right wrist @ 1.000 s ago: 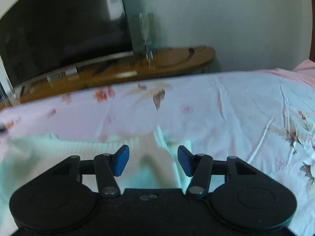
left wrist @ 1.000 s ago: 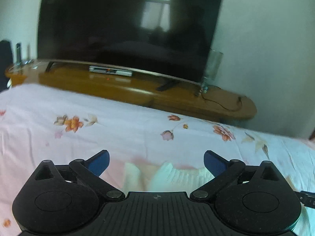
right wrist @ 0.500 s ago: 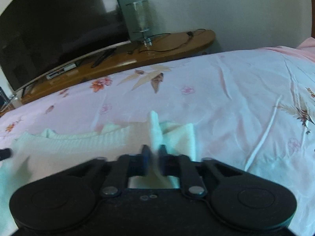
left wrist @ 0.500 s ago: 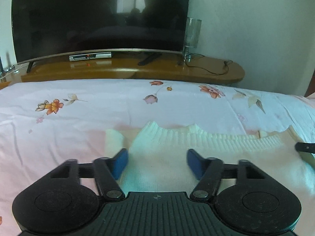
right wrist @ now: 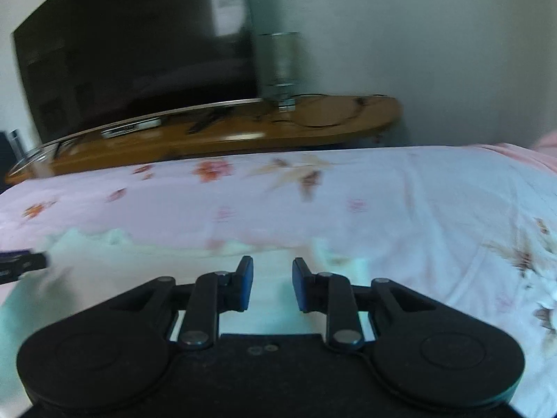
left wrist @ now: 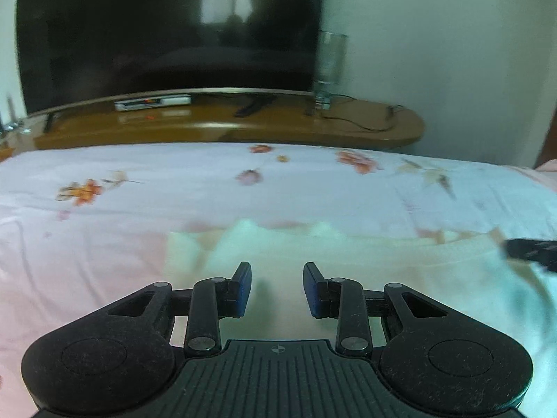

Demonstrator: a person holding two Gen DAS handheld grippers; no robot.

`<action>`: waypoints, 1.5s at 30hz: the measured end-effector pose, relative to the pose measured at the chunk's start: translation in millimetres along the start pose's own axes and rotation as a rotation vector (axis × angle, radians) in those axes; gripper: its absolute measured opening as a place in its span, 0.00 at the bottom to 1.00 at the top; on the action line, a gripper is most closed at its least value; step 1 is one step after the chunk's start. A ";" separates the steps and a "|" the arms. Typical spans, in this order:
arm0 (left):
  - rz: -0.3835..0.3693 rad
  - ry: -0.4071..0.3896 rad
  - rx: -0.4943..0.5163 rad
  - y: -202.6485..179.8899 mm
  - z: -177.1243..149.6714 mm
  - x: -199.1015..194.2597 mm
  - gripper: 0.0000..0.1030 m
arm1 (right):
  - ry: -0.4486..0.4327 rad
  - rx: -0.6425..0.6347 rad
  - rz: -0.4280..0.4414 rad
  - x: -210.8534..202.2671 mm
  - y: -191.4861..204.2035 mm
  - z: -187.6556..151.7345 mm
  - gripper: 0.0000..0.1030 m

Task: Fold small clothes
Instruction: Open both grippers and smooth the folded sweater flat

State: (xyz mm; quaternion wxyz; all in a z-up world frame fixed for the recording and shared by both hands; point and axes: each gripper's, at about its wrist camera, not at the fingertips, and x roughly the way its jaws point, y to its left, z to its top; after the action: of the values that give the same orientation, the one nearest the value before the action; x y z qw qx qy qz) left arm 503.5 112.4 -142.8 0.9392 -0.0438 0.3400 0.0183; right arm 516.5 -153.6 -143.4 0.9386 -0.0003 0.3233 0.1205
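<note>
Left wrist view showed the left hand-held gripper point(left wrist: 276, 287) with its blue pads set partly apart and nothing between them, poised over a pale cream knitted garment point(left wrist: 400, 278) that lay flat on the bed point(left wrist: 139, 188). A clear glass point(left wrist: 329, 69) stood on the wooden tabletop point(left wrist: 348, 127) beyond the bed; what it held could not be told. The garment's ribbed far edge ran across the sheet, with a wide band of bare floral sheet between it and the bed's far edge. The sheet also ran open to the left of the garment's left end. A dark television point(left wrist: 167, 35) stood on the tabletop, a slim set-top box point(left wrist: 153, 102) under it.

Right wrist view showed the right hand-held gripper point(right wrist: 272, 284), pads likewise a little apart and gripping nothing, over the garment's right end point(right wrist: 271, 306). Only this view showed the garment's right edge point(right wrist: 348, 264) and the crumpled open sheet point(right wrist: 452, 226) stretching away to the right of it. Each view caught the other tool as a dark tip at its side: the right one point(left wrist: 532, 249) at the garment's far right, the left one point(right wrist: 21, 264) at its far left. Both views were blurred.
</note>
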 end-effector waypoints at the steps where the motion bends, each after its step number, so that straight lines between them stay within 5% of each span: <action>1: -0.015 0.006 0.008 -6.9 -0.5 0.2 0.31 | 0.011 -0.007 0.016 2.3 9.2 -0.4 0.25; 6: -0.045 0.046 0.055 -38.2 -8.1 11.3 0.31 | 0.035 -0.061 0.074 12.3 49.2 -6.3 0.25; 10: 0.017 0.054 0.049 -40.1 -14.9 26.1 0.31 | 0.051 -0.101 0.066 22.4 65.1 -10.2 0.25; 22: 0.094 0.066 0.042 -9.8 -11.7 28.7 0.31 | 0.083 -0.007 -0.093 31.9 -9.8 -19.5 0.24; 34: 0.140 0.089 0.047 -5.8 -12.4 20.1 0.31 | 0.105 0.016 -0.140 29.6 -11.8 -19.9 0.25; 45: 0.013 0.057 0.041 -29.3 -41.2 -41.7 0.32 | 0.051 -0.058 -0.006 -30.1 51.7 -36.4 0.27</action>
State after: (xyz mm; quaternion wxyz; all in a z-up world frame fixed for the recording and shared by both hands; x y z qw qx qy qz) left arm 447.1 79.2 -145.5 0.9296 -0.0231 0.3674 0.0162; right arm 459.8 -113.0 -149.9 0.9301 -0.0317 0.3432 0.1272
